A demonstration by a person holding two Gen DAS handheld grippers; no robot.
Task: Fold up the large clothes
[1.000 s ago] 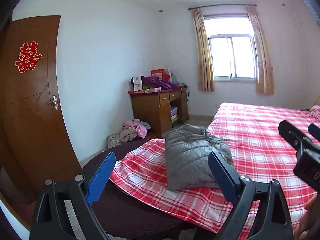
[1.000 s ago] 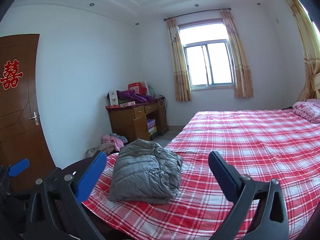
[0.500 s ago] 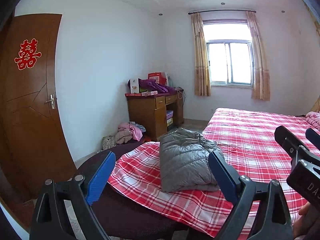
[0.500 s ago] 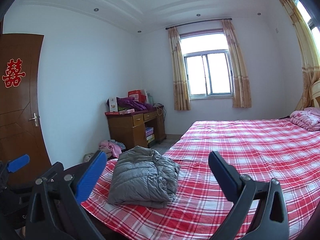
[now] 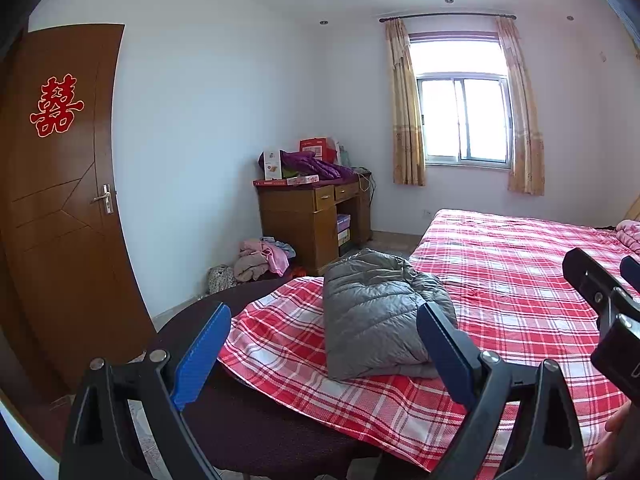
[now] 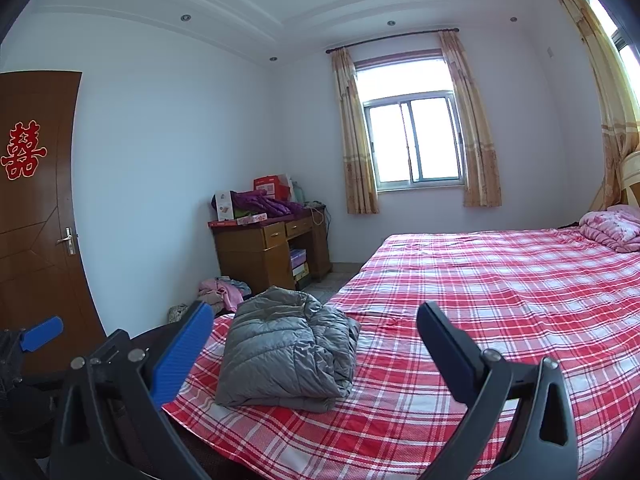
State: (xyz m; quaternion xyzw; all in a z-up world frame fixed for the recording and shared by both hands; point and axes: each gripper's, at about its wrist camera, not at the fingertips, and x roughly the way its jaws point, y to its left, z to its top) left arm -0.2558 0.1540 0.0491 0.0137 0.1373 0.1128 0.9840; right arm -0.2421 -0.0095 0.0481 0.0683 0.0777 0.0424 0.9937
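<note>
A grey puffer jacket (image 5: 372,316) lies folded in a compact bundle at the near corner of the bed with the red plaid sheet (image 5: 520,264). It also shows in the right wrist view (image 6: 284,352). My left gripper (image 5: 324,350) is open and empty, held back from the bed, apart from the jacket. My right gripper (image 6: 316,350) is open and empty, also back from the jacket. The right gripper's body shows at the right edge of the left wrist view (image 5: 608,308).
A wooden desk (image 5: 316,216) piled with boxes and purple clothes stands by the far wall. A heap of clothes (image 5: 264,258) lies on the floor beside it. A brown door (image 5: 60,208) is at the left. A pink quilt (image 6: 612,228) lies at the bed's head.
Both grippers have tilted up and drawn back a little, so the jacket sits lower in both views. The jacket has not moved. Both stay open.
</note>
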